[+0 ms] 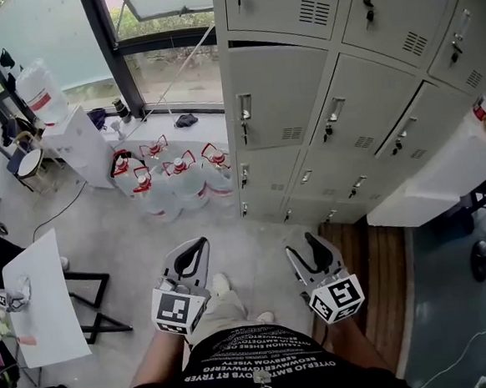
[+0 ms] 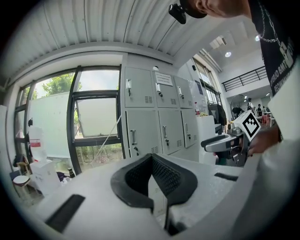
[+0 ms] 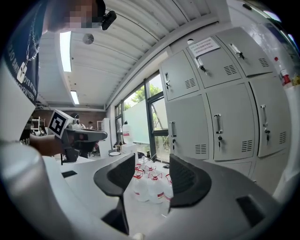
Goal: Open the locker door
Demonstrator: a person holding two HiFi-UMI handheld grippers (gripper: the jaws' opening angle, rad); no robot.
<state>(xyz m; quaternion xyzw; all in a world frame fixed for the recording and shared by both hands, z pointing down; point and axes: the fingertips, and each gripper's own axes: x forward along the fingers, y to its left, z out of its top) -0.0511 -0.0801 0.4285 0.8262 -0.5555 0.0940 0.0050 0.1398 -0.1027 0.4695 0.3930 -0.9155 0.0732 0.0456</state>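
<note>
A bank of grey lockers fills the upper right of the head view, all doors looking closed, each with a vertical handle and keys hanging below. Both grippers hang low by the person's waist, well short of the lockers. My left gripper is shut, its tips meeting with nothing between them. My right gripper stands open and empty. The lockers show ahead in the left gripper view. A locker door stands to the right in the right gripper view.
Several large water bottles with red handles stand on the floor left of the lockers, under the window. A white board on a stand is at left. A white counter juts out at right, over a wooden floor strip.
</note>
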